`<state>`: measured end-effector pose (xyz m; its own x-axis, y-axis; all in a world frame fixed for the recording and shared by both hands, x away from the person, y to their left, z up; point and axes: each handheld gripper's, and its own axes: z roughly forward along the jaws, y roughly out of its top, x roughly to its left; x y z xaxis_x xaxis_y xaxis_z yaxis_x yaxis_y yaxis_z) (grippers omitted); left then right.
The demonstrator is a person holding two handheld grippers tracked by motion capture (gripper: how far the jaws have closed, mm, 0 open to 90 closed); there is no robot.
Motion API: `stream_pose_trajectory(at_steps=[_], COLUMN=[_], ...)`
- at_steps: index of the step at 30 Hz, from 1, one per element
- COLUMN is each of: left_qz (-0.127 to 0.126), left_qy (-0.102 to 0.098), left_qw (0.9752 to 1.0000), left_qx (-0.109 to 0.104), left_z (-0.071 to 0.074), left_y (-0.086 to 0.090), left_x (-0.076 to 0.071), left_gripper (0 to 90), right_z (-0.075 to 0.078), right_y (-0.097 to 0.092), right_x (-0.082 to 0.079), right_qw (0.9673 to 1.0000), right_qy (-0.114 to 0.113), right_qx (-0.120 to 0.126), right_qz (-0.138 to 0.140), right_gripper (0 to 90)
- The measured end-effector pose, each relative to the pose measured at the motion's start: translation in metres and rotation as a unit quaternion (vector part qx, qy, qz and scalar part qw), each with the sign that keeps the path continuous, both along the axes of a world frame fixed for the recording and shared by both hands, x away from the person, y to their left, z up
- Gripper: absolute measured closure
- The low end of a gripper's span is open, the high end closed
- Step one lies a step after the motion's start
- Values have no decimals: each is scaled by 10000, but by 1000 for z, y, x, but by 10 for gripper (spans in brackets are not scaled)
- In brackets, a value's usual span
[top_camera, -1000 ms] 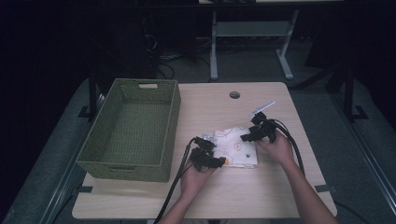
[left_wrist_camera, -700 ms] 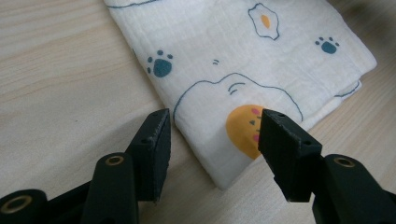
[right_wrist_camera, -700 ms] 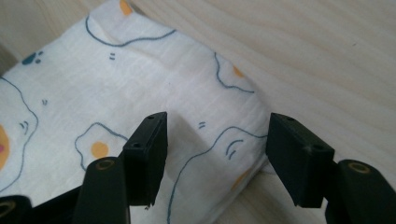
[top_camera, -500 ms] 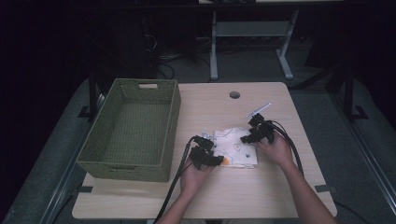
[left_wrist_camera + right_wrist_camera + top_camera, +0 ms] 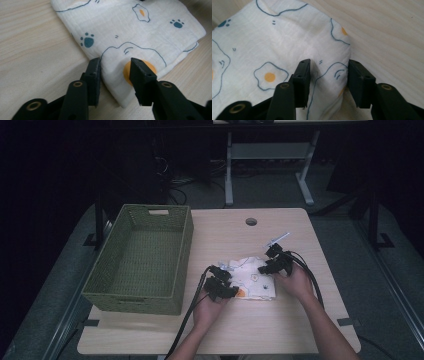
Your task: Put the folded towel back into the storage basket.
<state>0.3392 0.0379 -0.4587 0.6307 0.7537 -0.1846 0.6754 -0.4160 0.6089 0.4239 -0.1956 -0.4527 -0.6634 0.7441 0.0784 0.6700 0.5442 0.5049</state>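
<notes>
1. In the high view, the pale wooden counter (image 5: 280,335) is softly lit from above, while the room beyond its far edge and to either side falls into near darkness.
2. The high view is slightly soft and grainy, without glare.
3. A green basket (image 5: 142,265) on the counter's left part casts little shadow; its inside is evenly lit.
4. In both gripper views, the white printed cloth (image 5: 140,32) on the counter is bright and sharp.
5. The nearest black tool parts at the bottom edge look slightly blurred, with faint shadows beneath the cloth's folds.
</notes>
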Motion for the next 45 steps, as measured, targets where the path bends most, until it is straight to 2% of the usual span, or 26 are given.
stream_pose_trajectory(at_steps=[1,6,10,14,19,20,21,22,23,28,32,33,34,35,39,41,42,45], left_qz=[-15,-81,-90,-100,-158,-162,-154,-187,-183,-214,-203,-223,-227,-254,-263,-277,-305,-338], left_qy=[4,3,43,89,97,111,127,131,172,210,147,145,111,71,39,48,12,-10], left_qw=[10000,10000,9999,9999,9997,9997,9996,9996,9994,9987,9985,9984,9984,9983,9982,9979,9978,9973], left_qx=[4,25,-46,-107,-149,-162,-182,-187,-229,-409,-488,-498,-500,-515,-543,-590,-582,-651], left_z=[0,0,-1,-2,-2,-1,-1,-1,1,6,12,15,17,22,30,35,38,45], left_y=[0,-1,0,2,4,5,6,7,9,12,13,13,13,13,14,16,16,17], left_x=[0,0,1,3,2,2,2,2,2,2,0,-1,-2,-3,-3,-3,-3,-4], left_gripper=[679,750,773,789,818,825,840,840,852,859,860,860,860,860,860,860,860,860], right_z=[0,0,1,0,-3,-5,-7,-7,-9,-6,0,4,4,8,14,20,20,25], right_y=[0,0,0,-5,-14,-16,-20,-20,-25,-27,-32,-33,-33,-35,-38,-42,-42,-45], right_x=[-1,-3,-3,-1,0,-1,-1,-1,-1,-3,-5,-6,-6,-8,-10,-12,-12,-14], right_qw=[10000,9999,9997,9981,9927,9911,9873,9873,9844,9826,9775,9749,9749,9727,9703,9671,9671,9634], right_qy=[5,64,164,398,689,718,827,827,889,932,928,917,917,922,886,887,887,899], right_qx=[36,76,110,406,898,1033,1265,1265,1427,1523,1835,1977,1977,2085,2210,2348,2348,2483], right_qz=[-12,-88,-133,-246,-410,-444,-485,-485,-529,-515,-465,-454,-454,-429,-418,-423,-423,-459], right_gripper=[600,640,685,733,754,757,762,762,766,768,769,768,768,769,769,768,768,768])
